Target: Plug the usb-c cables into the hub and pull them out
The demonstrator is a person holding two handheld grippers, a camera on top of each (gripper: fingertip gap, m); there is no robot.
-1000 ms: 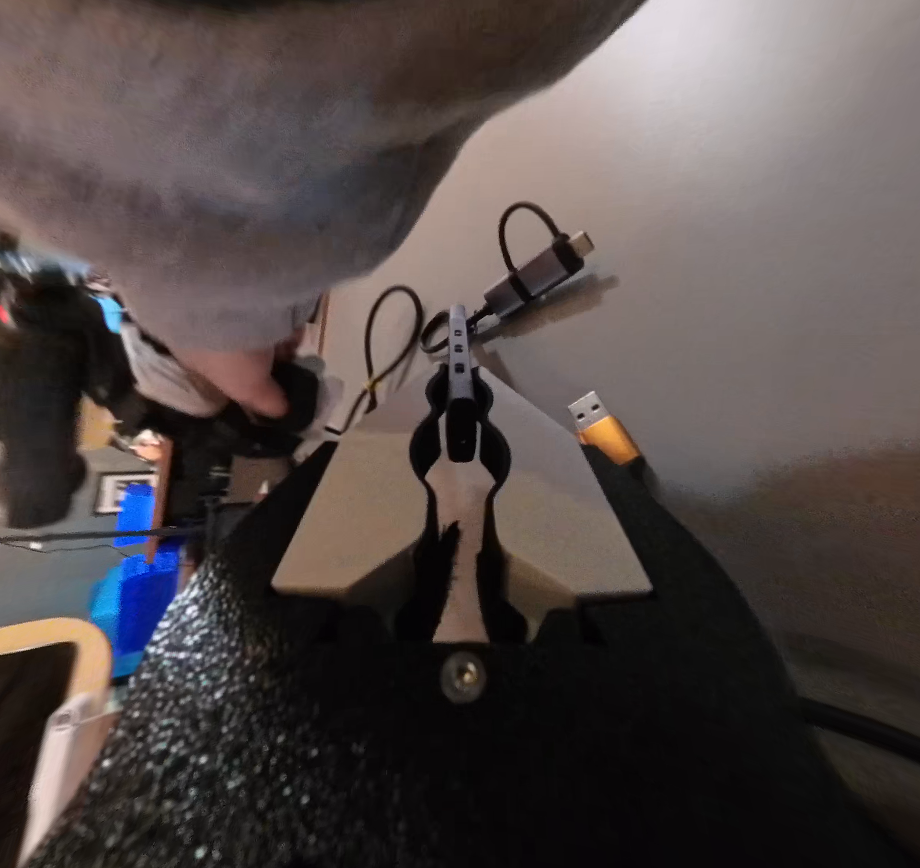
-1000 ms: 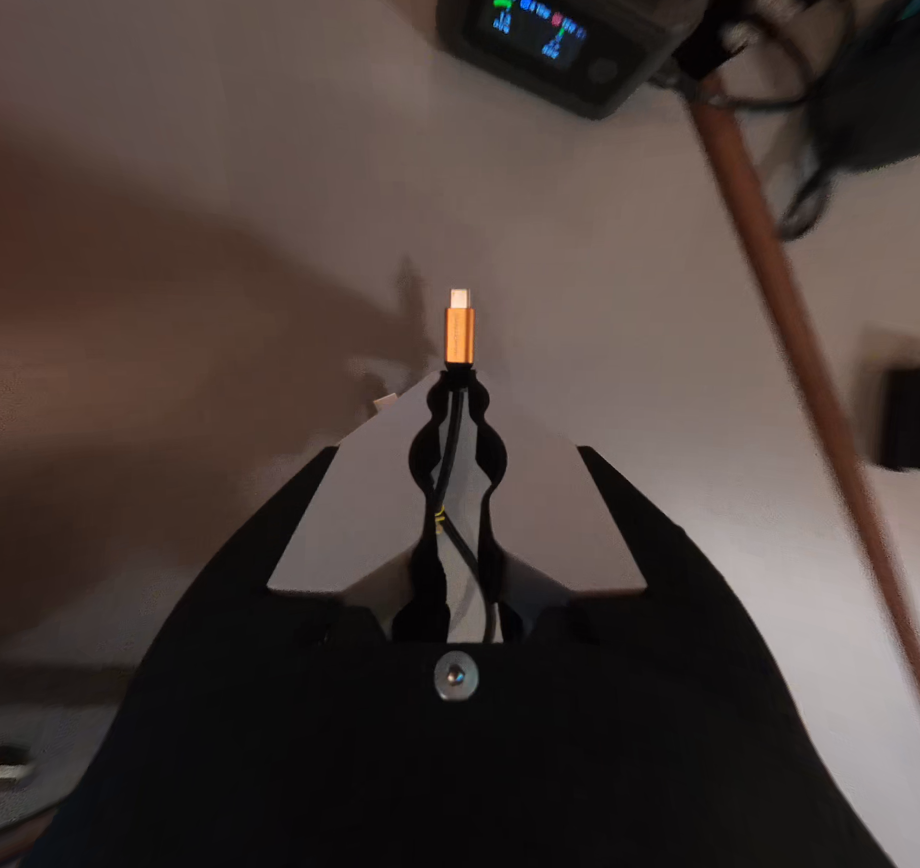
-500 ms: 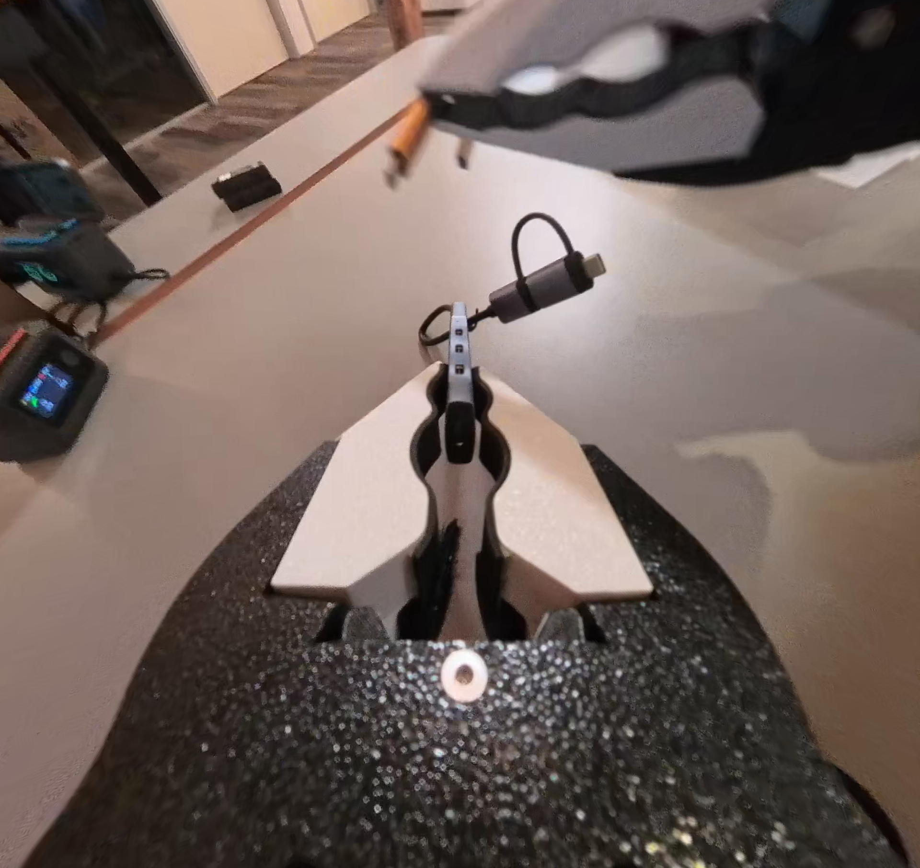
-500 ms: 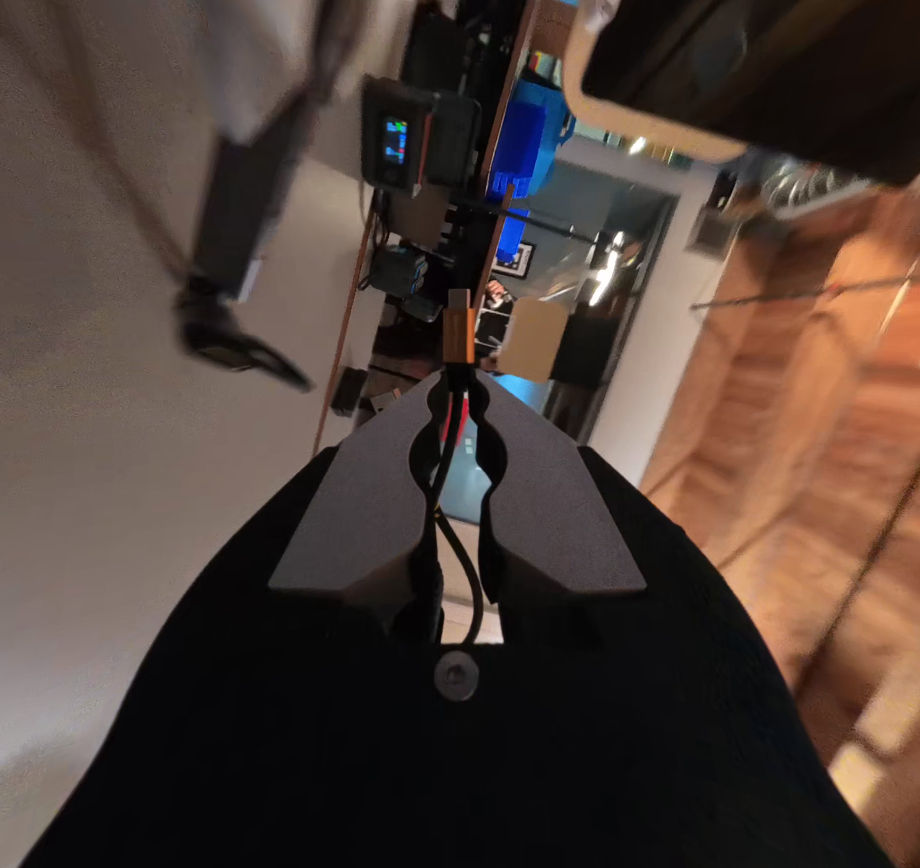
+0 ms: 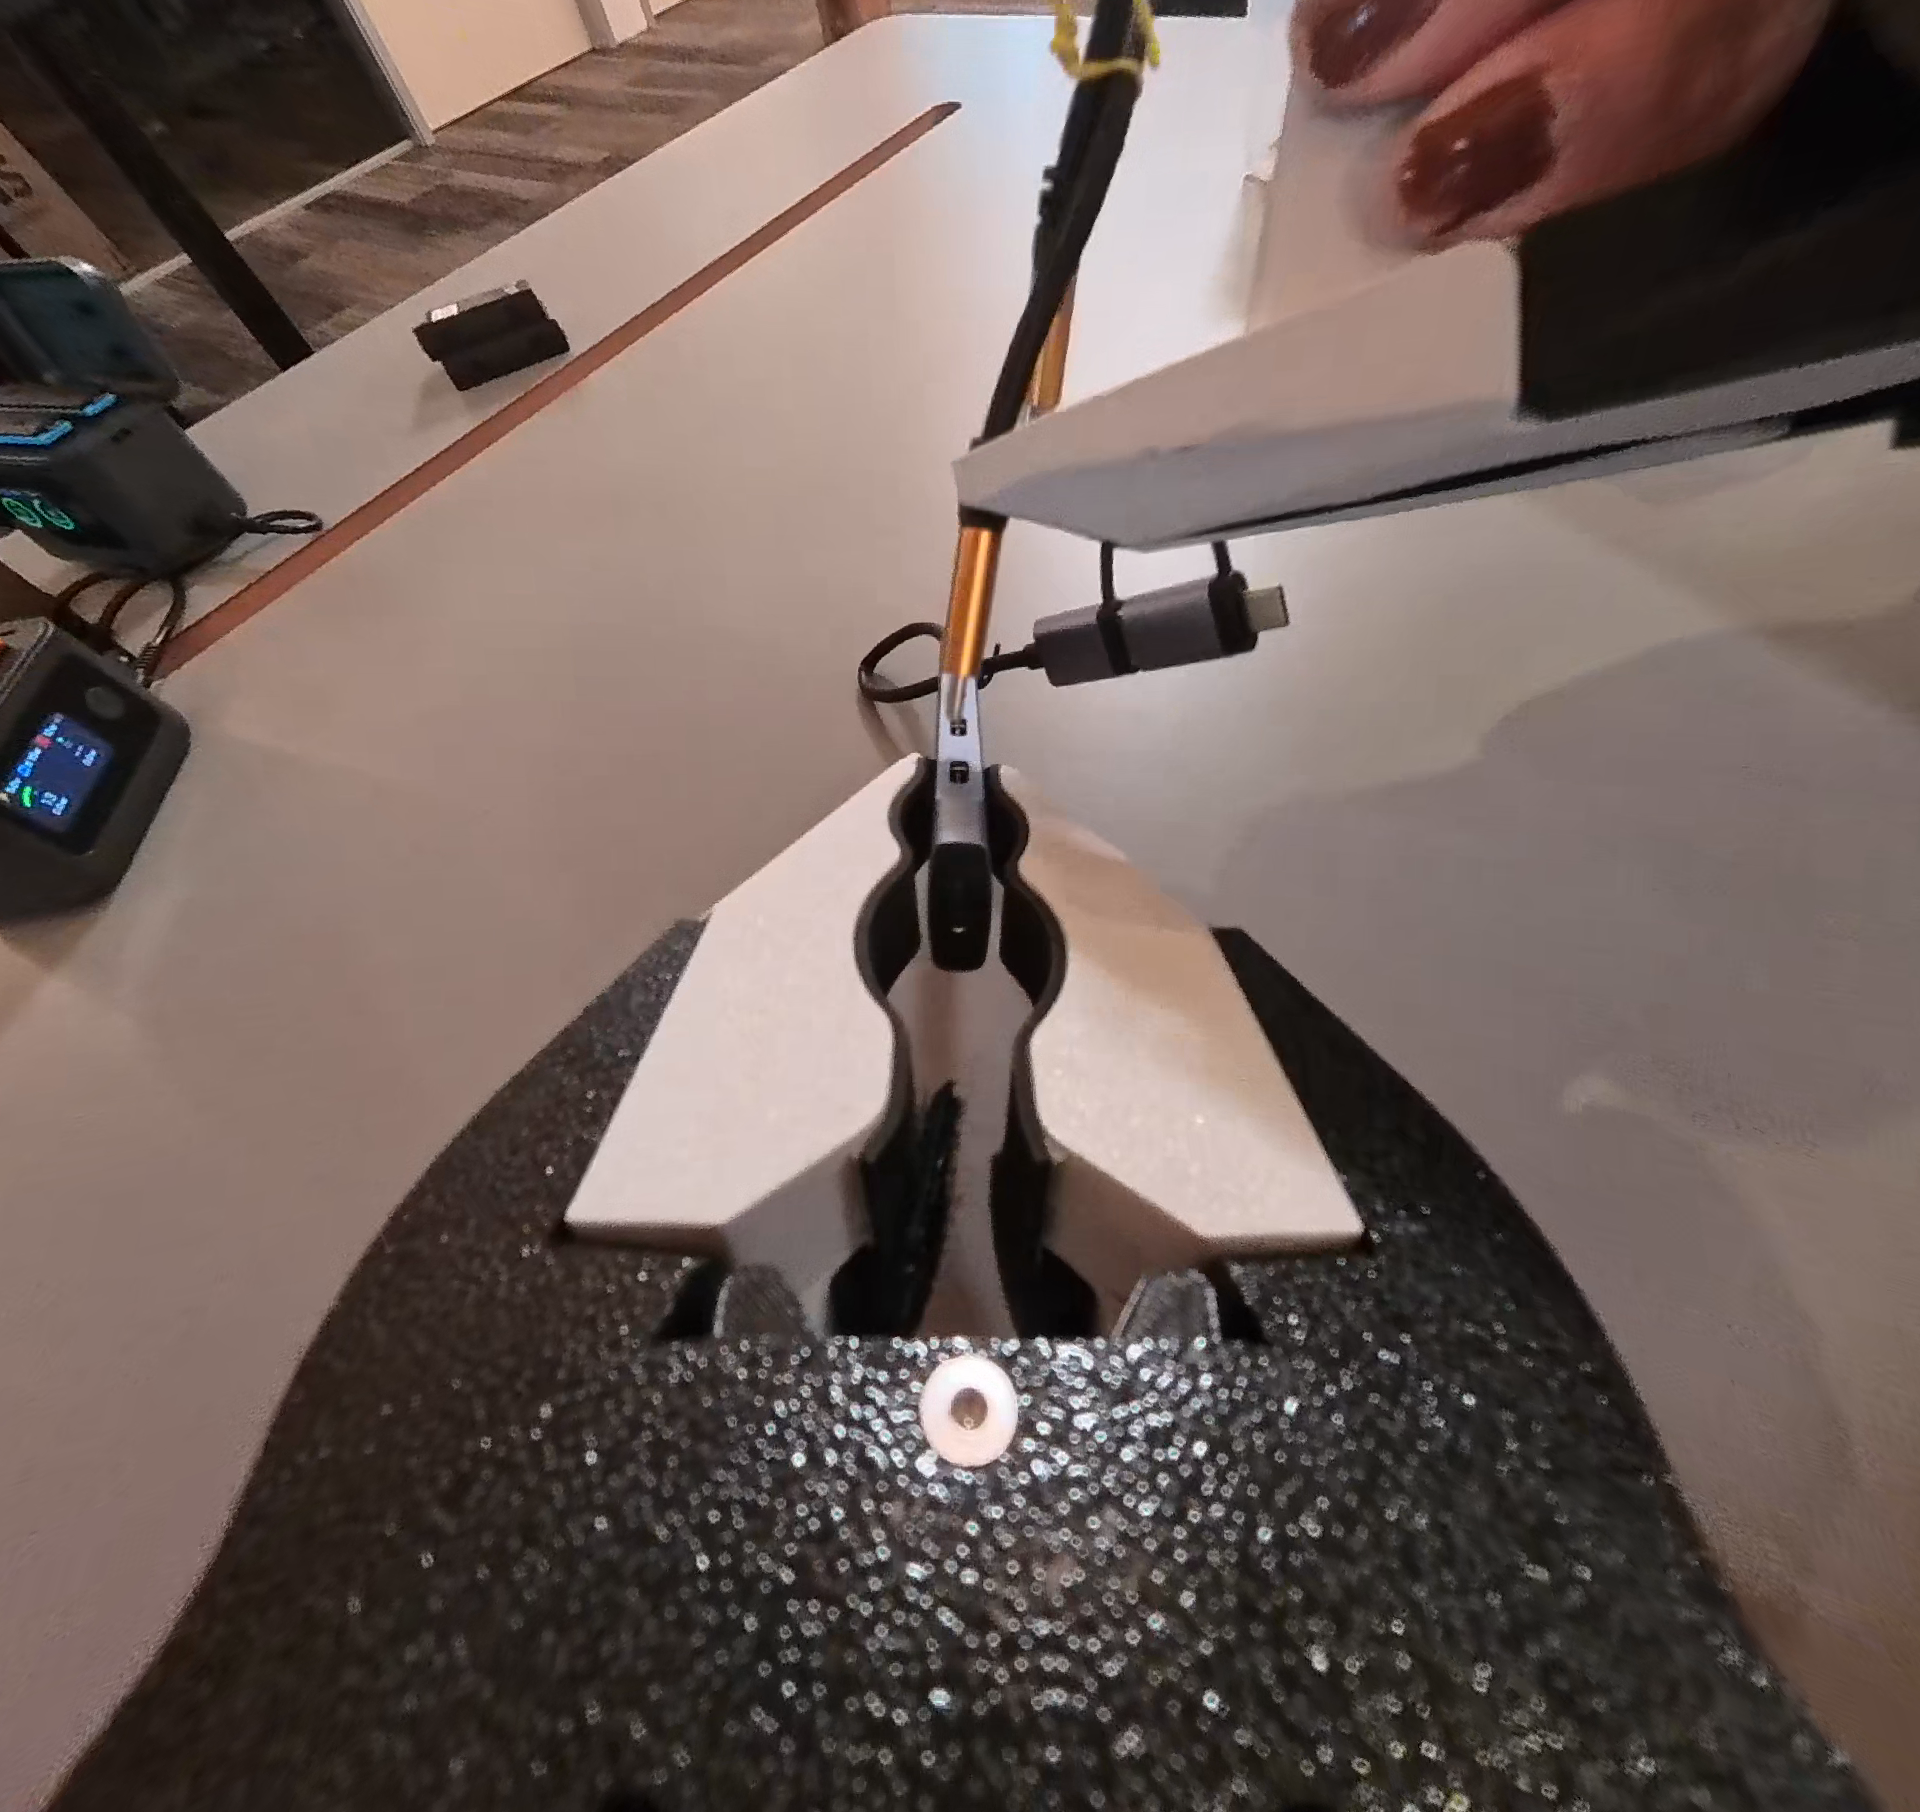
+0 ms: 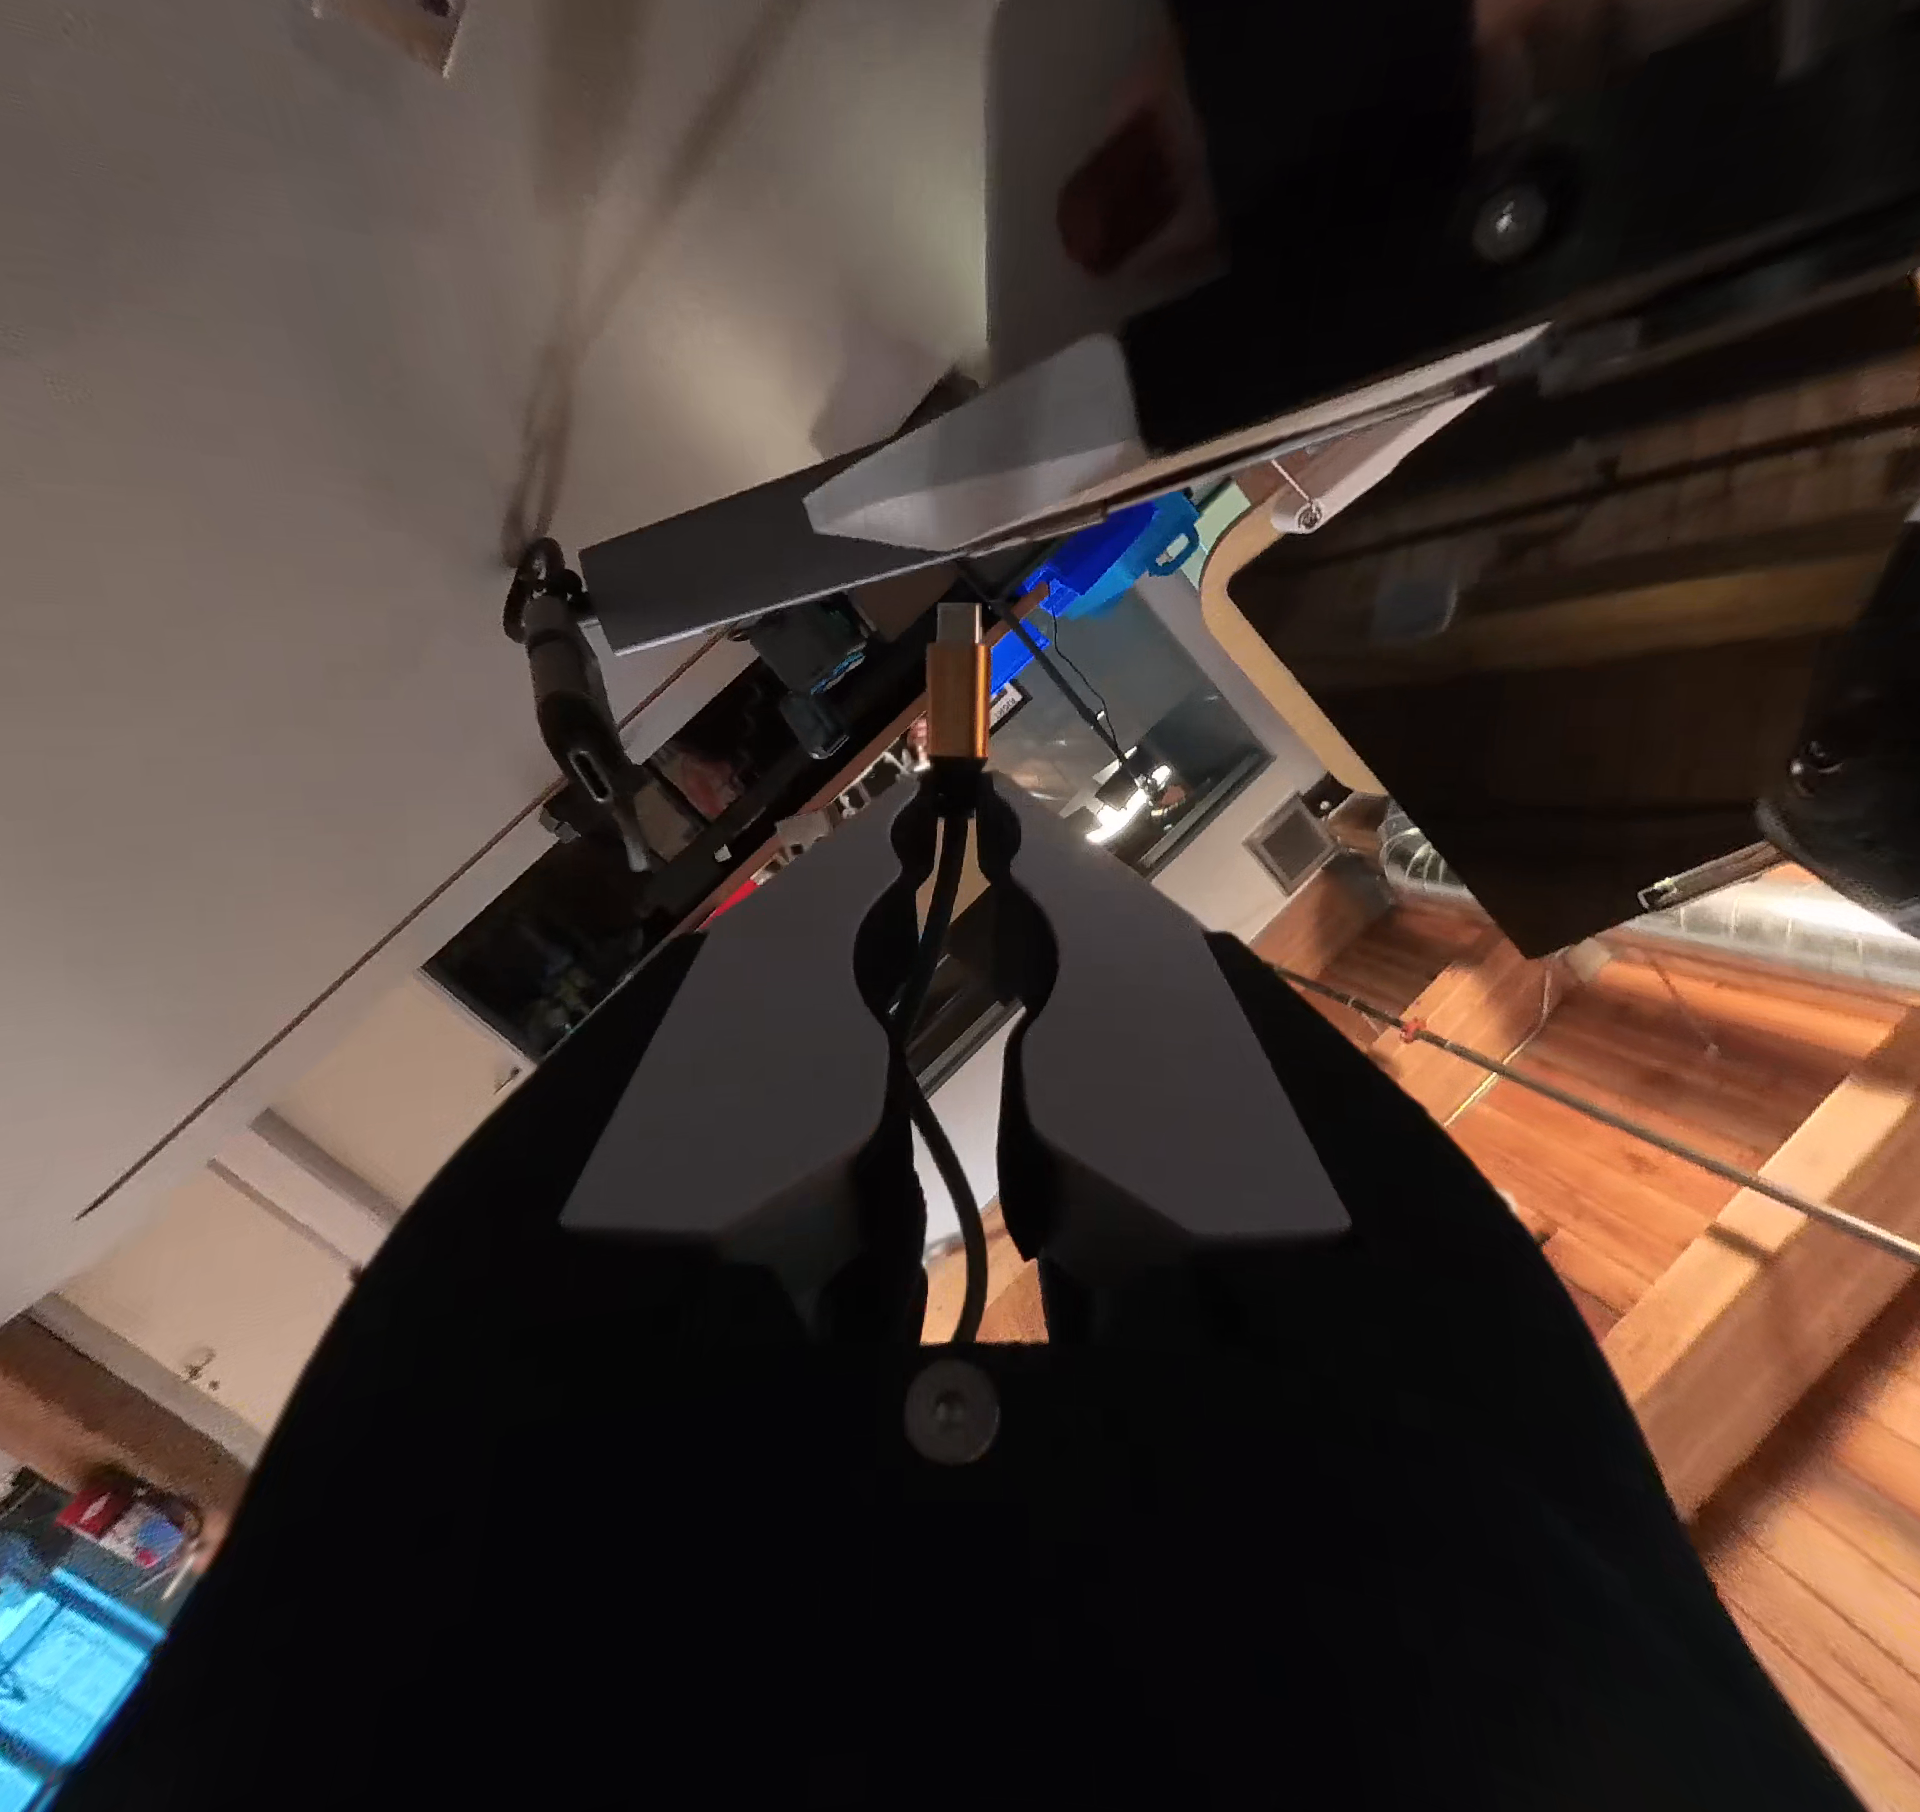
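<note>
The left claw (image 5: 958, 806) is clamping the grey hub (image 5: 957, 775) edge-up. The right claw (image 6: 951, 806) is pinching the orange USB-C plug (image 6: 954, 687) at its cable end; it should be lining the tip squarely with the far port, then pushing straight in.

Above the table (image 5: 520, 723), a plug (image 5: 971, 609) meets the hub (image 5: 958, 796) from above; two meters (image 5: 62, 775) sit left.

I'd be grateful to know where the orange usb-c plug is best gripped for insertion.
Grip the black cable just behind the orange usb-c plug, from the rear, as the right gripper does: this leaves the sleeve and metal tip projecting straight ahead toward the hub.
</note>
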